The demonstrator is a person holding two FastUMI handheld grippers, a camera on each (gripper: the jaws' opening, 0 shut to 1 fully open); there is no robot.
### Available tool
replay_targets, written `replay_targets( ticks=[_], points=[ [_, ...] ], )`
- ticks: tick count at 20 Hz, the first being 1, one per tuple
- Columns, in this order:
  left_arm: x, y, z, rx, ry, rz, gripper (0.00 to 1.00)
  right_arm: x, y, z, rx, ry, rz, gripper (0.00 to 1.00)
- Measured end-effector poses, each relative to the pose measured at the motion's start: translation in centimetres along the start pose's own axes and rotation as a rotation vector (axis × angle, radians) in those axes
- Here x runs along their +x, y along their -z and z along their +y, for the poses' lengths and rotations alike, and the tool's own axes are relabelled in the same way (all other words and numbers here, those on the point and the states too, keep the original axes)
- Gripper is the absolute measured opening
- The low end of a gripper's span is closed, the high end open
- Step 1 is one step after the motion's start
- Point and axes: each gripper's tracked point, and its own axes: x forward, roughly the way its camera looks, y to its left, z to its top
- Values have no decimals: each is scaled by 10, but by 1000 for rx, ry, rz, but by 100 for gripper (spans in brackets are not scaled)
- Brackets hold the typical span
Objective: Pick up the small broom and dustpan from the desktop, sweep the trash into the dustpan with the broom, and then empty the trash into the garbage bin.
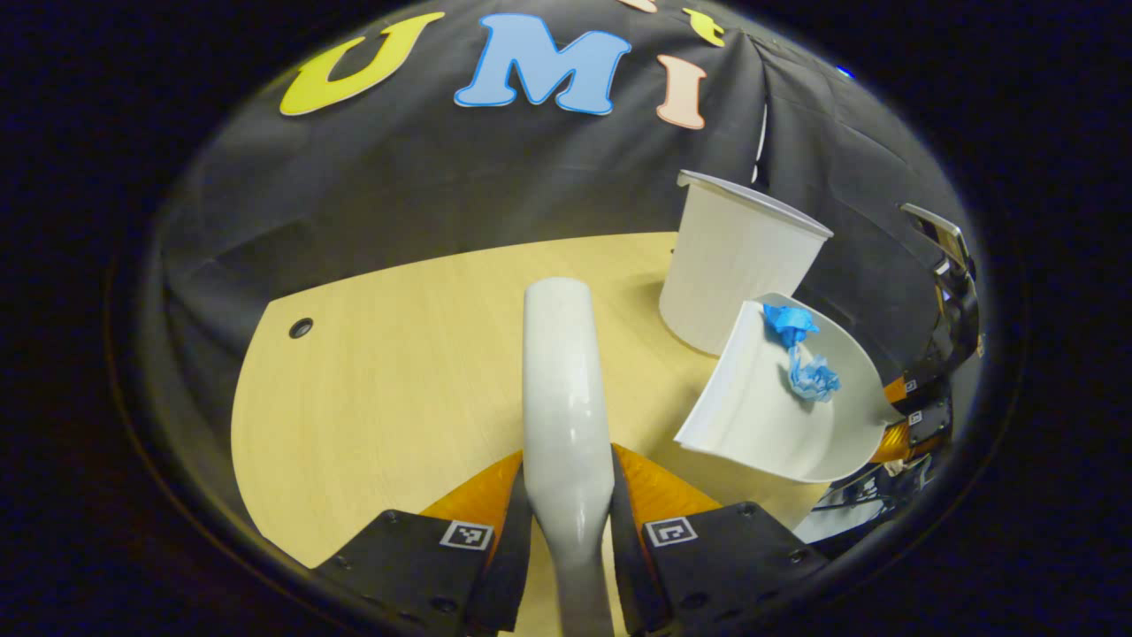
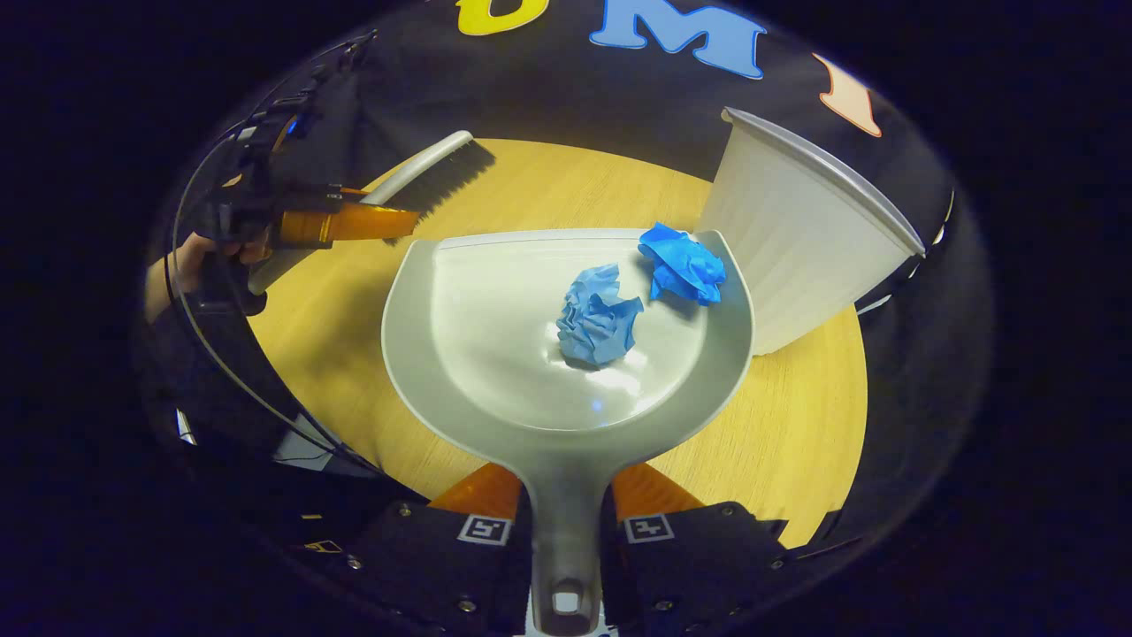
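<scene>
My left gripper is shut on the white broom, which runs straight ahead over the wooden desktop. In the right gripper view that broom shows dark bristles at the upper left, held by the left gripper. My right gripper is shut on the handle of the pale dustpan, lifted off the desk. Two crumpled blue paper balls lie in the pan. In the left gripper view the dustpan hangs tilted beside the white garbage bin, with the blue paper in it.
The white bin stands on the desk just right of the dustpan's front edge, its rim higher than the pan. A cable hole sits near the desk's far left edge. A hand holds the left gripper at the left.
</scene>
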Motion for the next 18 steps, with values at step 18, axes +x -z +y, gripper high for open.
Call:
replay_targets(
  ticks=[18],
  points=[
    [-53, 31, 62, -154, -109, -15, 47, -61, -69, -37, 405, -293, -226, 31]
  ],
)
